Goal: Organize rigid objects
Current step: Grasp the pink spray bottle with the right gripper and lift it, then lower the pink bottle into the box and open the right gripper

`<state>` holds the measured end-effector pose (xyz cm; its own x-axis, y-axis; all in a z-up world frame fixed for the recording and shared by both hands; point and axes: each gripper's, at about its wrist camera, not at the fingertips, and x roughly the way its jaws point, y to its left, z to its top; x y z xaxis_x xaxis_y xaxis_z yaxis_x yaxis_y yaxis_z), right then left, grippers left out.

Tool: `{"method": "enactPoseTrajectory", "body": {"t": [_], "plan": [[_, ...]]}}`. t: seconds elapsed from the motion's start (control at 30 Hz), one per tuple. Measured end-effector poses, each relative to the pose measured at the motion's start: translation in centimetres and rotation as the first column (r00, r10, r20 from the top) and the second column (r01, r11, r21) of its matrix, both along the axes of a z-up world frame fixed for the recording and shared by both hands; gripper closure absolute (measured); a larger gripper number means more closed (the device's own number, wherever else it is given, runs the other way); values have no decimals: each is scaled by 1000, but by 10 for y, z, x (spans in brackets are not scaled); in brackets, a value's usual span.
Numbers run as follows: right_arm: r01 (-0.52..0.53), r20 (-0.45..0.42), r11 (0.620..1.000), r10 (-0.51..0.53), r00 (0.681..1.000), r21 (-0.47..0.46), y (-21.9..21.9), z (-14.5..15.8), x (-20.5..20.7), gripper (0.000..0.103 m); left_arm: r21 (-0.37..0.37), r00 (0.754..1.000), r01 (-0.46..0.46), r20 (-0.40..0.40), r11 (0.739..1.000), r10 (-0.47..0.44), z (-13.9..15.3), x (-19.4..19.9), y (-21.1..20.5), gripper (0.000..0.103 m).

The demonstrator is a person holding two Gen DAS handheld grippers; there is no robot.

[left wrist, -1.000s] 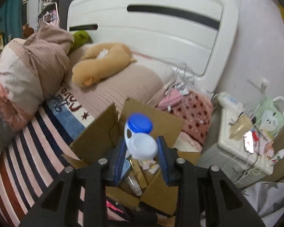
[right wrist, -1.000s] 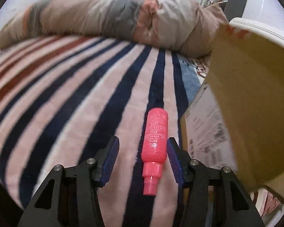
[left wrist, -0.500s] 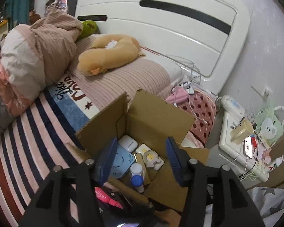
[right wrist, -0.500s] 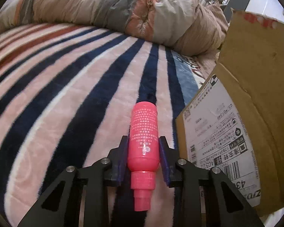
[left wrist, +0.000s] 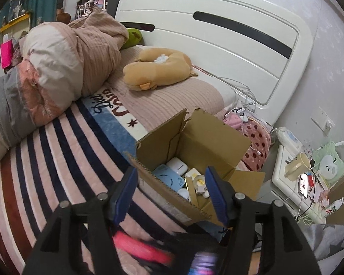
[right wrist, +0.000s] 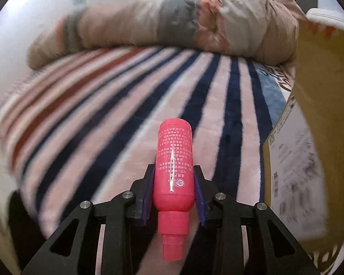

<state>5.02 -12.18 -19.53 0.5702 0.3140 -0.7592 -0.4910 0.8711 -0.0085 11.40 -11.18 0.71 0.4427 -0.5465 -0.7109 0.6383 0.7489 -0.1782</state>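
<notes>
An open cardboard box (left wrist: 213, 142) stands on the striped bed and holds a blue case (left wrist: 166, 178), a white case (left wrist: 177, 165) and several small items. My left gripper (left wrist: 172, 194) is open and empty, above the box's near edge. My right gripper (right wrist: 174, 192) is shut on a pink bottle (right wrist: 174, 165), cap toward the camera, lifted above the blanket. The bottle shows blurred at the bottom of the left wrist view (left wrist: 140, 247). The box side (right wrist: 298, 171) is at the right of the right wrist view.
A rolled duvet (left wrist: 57, 68) and a tan plush pillow (left wrist: 158, 68) lie at the bed's head by the white headboard (left wrist: 217, 36). A cluttered white nightstand (left wrist: 293, 183) stands to the right of the bed. The striped blanket (right wrist: 126, 114) spreads to the left.
My left gripper let go of the blue-capped white bottle into the box and drew back, open. My right gripper closed on the pink bottle and lifted it off the blanket.
</notes>
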Motion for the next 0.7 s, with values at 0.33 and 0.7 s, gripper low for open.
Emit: {"method": "enactPoseTrajectory", "body": {"t": [0.33,0.7], "plan": [[-91,115,994,83,990,61,-83,117,-100,76,-31,1000,10,-6,999,-10,-5,2,-1,36],[58,218,996,-72,973,69,-144,144,-46,76,-105,995,48,-77,993,-57,-10,5,-13,37]]}}
